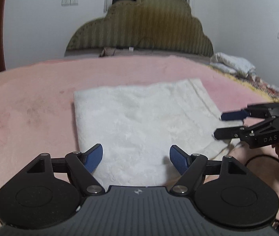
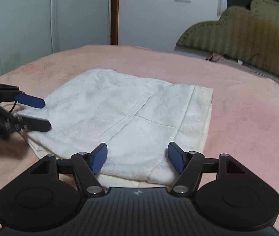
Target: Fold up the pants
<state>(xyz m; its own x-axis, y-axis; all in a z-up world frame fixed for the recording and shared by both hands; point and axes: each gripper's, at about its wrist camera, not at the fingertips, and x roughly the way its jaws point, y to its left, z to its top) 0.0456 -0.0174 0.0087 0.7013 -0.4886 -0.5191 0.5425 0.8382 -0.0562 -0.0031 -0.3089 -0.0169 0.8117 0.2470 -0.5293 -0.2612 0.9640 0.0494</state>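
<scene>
folded pants (image 1: pixel 139 118) ahead of both spread claws

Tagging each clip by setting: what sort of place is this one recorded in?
Most likely a bedroom at home. White pants lie folded on a bed with a pink blanket, a padded headboard stands against the wall, and a wardrobe with flower-patterned doors stands beyond the bed.

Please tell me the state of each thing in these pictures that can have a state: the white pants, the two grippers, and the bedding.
white pants: folded into a layered rectangle, lying flat on the blanket.
left gripper: open, empty, over the near edge of the pants.
right gripper: open, empty, over another edge of the pants.
pink blanket: spread over the bed.
white bedding: bunched up at the bed's edge.
</scene>
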